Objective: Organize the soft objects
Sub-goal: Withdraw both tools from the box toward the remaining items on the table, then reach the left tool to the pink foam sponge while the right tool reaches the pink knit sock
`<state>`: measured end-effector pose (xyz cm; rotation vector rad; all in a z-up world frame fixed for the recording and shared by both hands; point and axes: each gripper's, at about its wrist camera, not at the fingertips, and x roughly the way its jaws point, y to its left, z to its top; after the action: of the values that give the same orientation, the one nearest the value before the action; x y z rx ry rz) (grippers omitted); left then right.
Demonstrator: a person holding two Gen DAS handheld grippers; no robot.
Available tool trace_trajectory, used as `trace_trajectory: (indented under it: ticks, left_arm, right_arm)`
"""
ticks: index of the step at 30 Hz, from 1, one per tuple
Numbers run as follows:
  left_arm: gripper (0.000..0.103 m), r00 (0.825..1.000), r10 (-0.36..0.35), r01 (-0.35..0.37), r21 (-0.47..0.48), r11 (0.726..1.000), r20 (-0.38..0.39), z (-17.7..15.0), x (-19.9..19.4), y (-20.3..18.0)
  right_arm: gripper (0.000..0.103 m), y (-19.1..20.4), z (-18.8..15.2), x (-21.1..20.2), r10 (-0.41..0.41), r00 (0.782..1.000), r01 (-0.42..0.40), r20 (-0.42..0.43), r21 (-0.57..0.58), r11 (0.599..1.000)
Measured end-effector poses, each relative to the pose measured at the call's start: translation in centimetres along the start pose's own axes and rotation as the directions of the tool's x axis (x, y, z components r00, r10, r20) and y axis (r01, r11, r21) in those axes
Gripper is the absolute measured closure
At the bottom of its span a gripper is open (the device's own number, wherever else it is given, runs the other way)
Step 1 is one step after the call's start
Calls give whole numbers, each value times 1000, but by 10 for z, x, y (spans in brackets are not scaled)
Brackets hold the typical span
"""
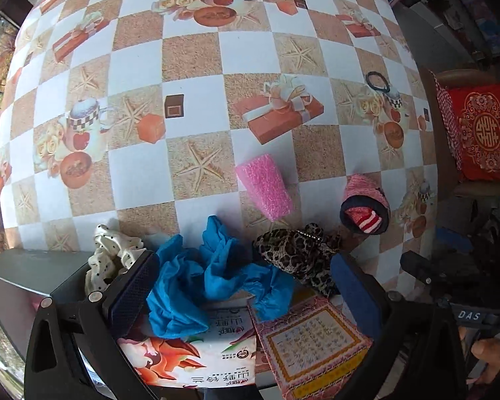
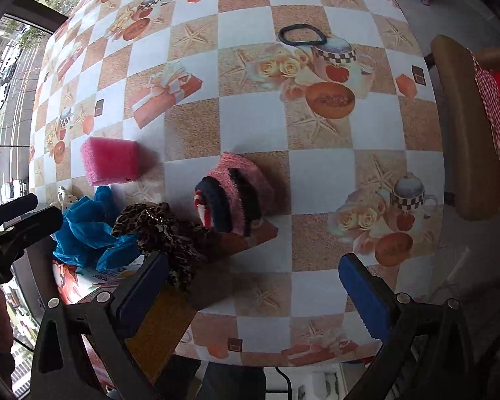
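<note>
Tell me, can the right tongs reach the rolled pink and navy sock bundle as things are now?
Probably yes. The right tongs are open, and only bare tablecloth lies between them and the rolled pink and navy sock bundle; the leopard-print fabric scrunchie sits off to one side.

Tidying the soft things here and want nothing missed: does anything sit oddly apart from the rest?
Yes. The black hair tie lies alone far across the table, well away from the blue cloth, leopard scrunchie and rolled socks clustered near the edge.

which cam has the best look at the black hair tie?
Right wrist: the black hair tie shows as a full open loop lying on the tablecloth, unobstructed. Left wrist has it too, but small and squeezed near the right edge of the frame.
</note>
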<state>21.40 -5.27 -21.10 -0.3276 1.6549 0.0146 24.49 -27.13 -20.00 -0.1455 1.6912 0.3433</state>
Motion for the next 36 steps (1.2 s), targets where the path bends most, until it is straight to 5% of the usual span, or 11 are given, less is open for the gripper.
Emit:
trace_trajectory:
  ticks: [5,9,12,16,24,36]
  left_arm:
    - [1,989,142,-140,46,989,-38,22,35,-8]
    - [0,949,313,-313,-16,950,47,40,29,18]
    - [1,944,326,-319,-112,941,45,48,20,50]
    - [1,965,256,-241,-186,952,57,43,6,75]
    - [1,954,283,-277,-68,959,103,38,12,55]
    - [1,960,271,-267,-60,962,72,51,51,62]
  right_arm:
    - [0,-28,-8,9,23,1000,-21,-19,60,998]
    - [0,-34,-10,15,35,999,-33,-25,70,997]
    - [0,-31,-6,19,47,999,-46,-18,58,997]
    - [0,-19,7,27,67,998,-67,-9,26,997]
    - [0,9,28,46,49,999,-49,-8,-54,997]
    - [0,29,56,92,-78,997,76,-18,-107,991]
